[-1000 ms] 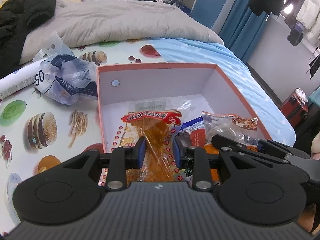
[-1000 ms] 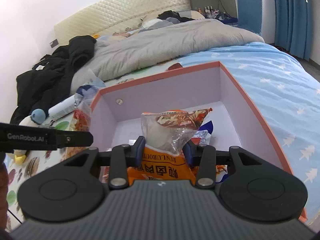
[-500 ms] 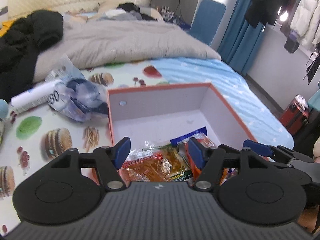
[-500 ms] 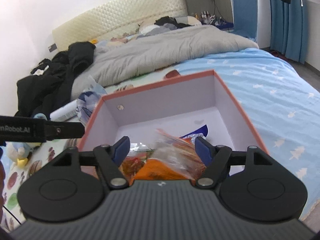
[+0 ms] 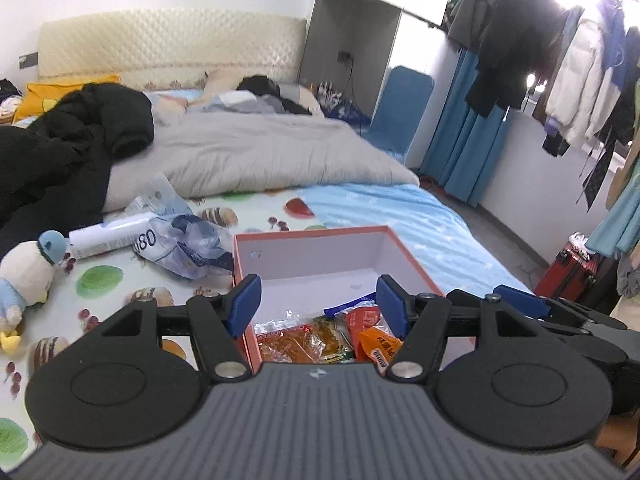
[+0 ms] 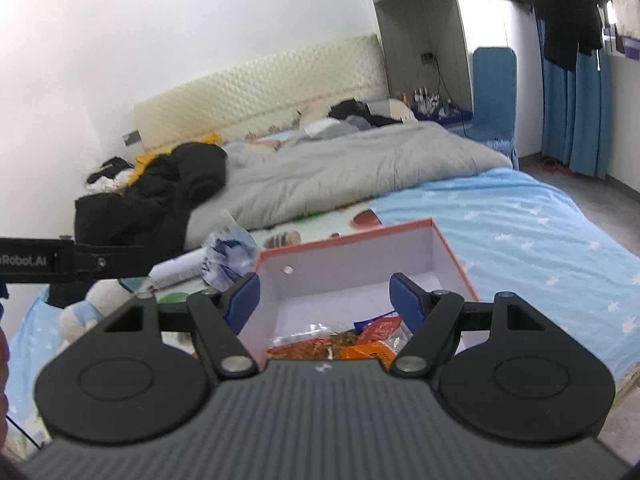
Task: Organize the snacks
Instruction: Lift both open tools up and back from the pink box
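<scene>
An open orange-rimmed box (image 5: 312, 235) with white walls sits on the bed; it also shows in the right wrist view (image 6: 344, 240). Several snack packets lie in its near end: a clear packet of orange strips (image 5: 292, 344), an orange packet (image 5: 380, 346), and the same pile in the right wrist view (image 6: 340, 342). My left gripper (image 5: 318, 302) is open and empty, above and behind the box's near edge. My right gripper (image 6: 324, 300) is open and empty, also above the near end. The right gripper's arm (image 5: 560, 316) shows to the right in the left wrist view.
A crumpled blue-and-white plastic bag (image 5: 184, 244) and a white tube (image 5: 108, 236) lie left of the box on the food-print sheet. A plush penguin (image 5: 24, 276) sits far left. A grey duvet (image 5: 256, 156) and black jacket (image 5: 60, 148) lie behind. A red suitcase (image 5: 572, 272) stands by the bed.
Both grippers opened and let their snack packets drop into the box, then pulled back and up. The packets now lie in the box's near end.
</scene>
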Action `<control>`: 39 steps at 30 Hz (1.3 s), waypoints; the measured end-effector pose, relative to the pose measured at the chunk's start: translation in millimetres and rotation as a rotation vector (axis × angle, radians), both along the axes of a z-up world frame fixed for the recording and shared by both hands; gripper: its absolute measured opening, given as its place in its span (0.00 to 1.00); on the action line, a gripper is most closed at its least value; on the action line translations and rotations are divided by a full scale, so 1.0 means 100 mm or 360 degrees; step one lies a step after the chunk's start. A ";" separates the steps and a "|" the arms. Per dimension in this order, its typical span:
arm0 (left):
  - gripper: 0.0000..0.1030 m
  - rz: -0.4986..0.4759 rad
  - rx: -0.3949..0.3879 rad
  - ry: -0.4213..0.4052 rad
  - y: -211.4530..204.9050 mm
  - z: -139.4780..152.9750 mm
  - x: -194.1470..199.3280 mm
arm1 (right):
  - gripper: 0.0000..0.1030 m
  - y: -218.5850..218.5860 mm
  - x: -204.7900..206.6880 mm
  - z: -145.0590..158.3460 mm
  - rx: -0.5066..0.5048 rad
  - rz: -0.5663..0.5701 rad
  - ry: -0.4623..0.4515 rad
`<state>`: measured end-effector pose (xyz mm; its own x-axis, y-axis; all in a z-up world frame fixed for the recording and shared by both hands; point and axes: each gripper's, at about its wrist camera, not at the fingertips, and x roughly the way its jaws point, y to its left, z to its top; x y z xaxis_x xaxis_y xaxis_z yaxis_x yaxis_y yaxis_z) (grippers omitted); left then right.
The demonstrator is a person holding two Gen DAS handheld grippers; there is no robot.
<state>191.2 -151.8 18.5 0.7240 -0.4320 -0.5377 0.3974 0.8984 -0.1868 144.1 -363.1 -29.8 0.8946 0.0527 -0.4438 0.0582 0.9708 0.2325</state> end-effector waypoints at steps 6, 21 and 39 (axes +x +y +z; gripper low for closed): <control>0.67 -0.0012 -0.0036 -0.0058 0.15 0.13 -0.45 | 0.71 0.11 -0.37 0.18 -0.0014 0.0000 -0.0074; 0.67 -0.0045 -0.0035 -0.0074 0.33 -0.01 -1.22 | 0.71 0.25 -1.05 0.13 -0.0036 -0.0090 -0.0103; 0.67 -0.0014 0.0031 -0.0036 0.24 -0.33 -1.57 | 0.71 0.25 -1.47 -0.08 -0.0045 -0.0123 -0.0008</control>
<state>34.3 -128.3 -14.9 0.7320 -0.4281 -0.5300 0.4094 0.8982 -0.1601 -2.7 -337.8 -38.2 0.8976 -0.0294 -0.4398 0.1324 0.9697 0.2054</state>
